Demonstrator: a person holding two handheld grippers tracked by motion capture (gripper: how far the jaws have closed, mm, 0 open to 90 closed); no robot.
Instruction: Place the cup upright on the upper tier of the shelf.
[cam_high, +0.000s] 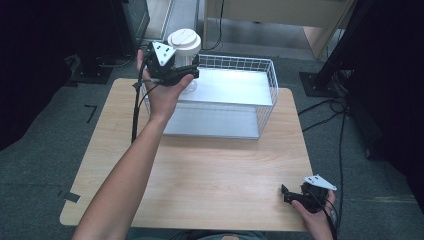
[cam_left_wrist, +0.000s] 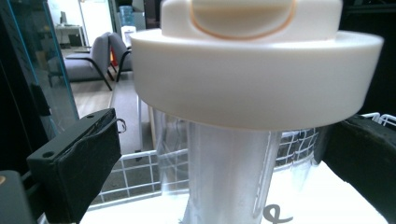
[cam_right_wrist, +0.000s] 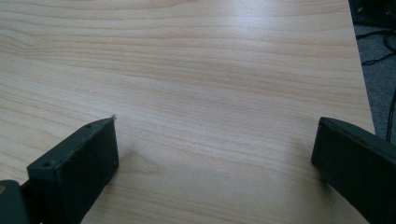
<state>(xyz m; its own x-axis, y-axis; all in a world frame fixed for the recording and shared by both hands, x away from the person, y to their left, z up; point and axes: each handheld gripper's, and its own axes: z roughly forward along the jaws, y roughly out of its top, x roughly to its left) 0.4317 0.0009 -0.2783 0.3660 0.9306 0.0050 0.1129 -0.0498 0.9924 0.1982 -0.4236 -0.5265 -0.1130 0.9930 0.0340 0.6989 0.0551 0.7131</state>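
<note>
Left gripper (cam_high: 192, 70) jaws flank clear bottle (cam_left_wrist: 229, 177) over wire basket (cam_high: 265, 65), contact unclear; lowering next (right gripper (cam_right_wrist: 215, 149) idle, wide open).

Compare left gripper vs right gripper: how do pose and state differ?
The left gripper is raised over the wire basket's near-left corner; the right gripper sits low at the table's near-right corner. The left gripper has a white-lidded clear bottle between its jaws, though contact isn't clear; the right gripper has bare wood between its jaws. Shared: black jaws spread wide, a grey three-cornered plate on top.
</note>
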